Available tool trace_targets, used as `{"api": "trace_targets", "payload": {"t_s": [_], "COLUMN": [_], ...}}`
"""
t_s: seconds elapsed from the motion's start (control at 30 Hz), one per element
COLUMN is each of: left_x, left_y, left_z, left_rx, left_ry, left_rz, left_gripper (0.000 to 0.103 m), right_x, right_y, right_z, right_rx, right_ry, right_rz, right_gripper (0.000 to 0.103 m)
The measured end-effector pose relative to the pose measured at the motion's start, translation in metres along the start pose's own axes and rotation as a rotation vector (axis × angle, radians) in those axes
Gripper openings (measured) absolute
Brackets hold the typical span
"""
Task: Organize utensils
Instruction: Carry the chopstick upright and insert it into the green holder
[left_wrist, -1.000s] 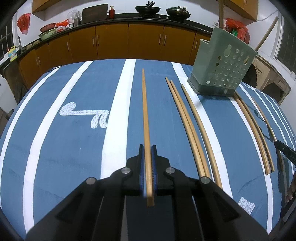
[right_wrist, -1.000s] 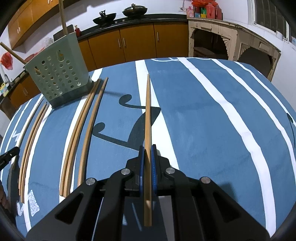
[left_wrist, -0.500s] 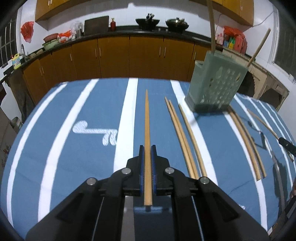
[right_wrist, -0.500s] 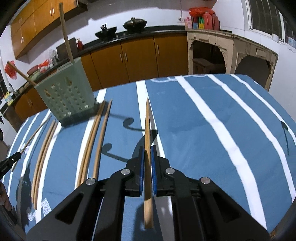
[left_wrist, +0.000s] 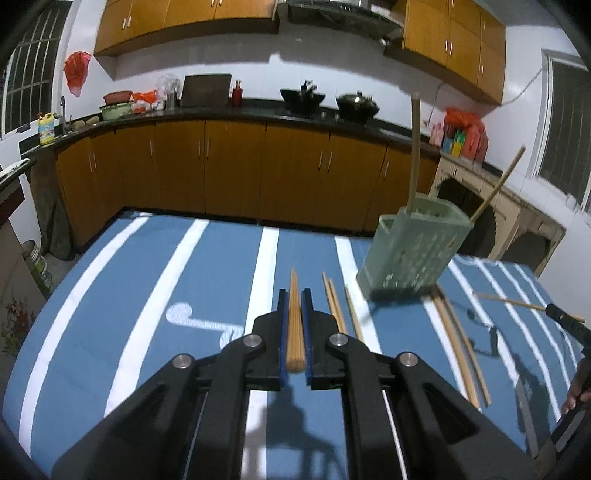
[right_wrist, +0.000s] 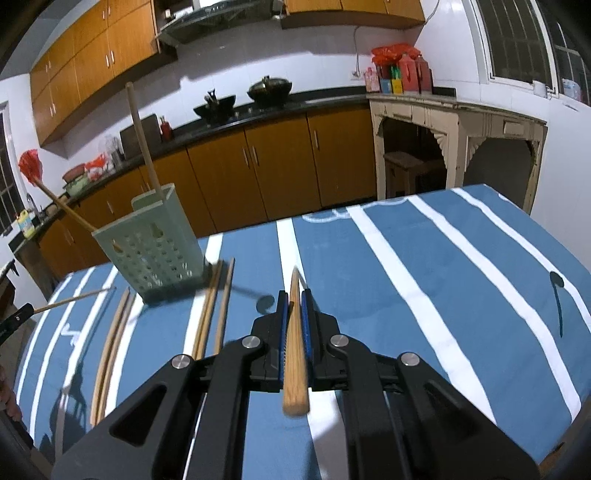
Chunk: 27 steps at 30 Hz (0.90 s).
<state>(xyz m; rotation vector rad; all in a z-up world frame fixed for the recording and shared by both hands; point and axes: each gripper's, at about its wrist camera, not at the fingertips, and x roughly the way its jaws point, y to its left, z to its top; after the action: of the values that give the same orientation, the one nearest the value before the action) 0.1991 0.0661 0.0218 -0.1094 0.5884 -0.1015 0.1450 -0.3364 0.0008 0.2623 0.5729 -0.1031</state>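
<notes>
The left tongs (left_wrist: 294, 306) are clamped on a thin wooden chopstick (left_wrist: 295, 325) that points forward above the blue, white-striped tabletop (left_wrist: 155, 295). The right tongs (right_wrist: 294, 308) likewise pinch a second wooden chopstick (right_wrist: 294, 339), lifted clear of the cloth. Beyond them, five loose wooden chopsticks (right_wrist: 218, 306) lie flat beside the pale green perforated plastic utensil holder (right_wrist: 155, 251), which already has two sticks (right_wrist: 142, 140) leaning in it.

Two claw-mounted views, shared green holder (left_wrist: 413, 251)
</notes>
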Motion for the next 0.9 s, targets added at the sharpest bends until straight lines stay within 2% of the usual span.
{"api": "trace_targets", "payload": {"t_s": [0.27,0.57,0.9], "left_x": [-0.015,-0.023,-0.039], "left_y": [0.001,-0.001,-0.017], "left_z": [0.019,0.030,0.054], "left_rx": [-0.018,-0.015,0.012], "left_ry": [-0.067,-0.094,-0.138], "left_rz": [-0.013,-0.018,-0.063], "left_gripper": [0.008,0.008,0.008], "right_x": [-0.008,-0.012,-0.028], "right_y": [0.004,0.011,0.034], "right_z": [0.013,0.020,0.048], "right_rx": [0.002,-0.012,-0.055], "right_ry": [-0.047,-0.069,-0.126], "right_rz": [0.013,0.024,0.095], "right_gripper": [0.008,0.008,0.008]}}
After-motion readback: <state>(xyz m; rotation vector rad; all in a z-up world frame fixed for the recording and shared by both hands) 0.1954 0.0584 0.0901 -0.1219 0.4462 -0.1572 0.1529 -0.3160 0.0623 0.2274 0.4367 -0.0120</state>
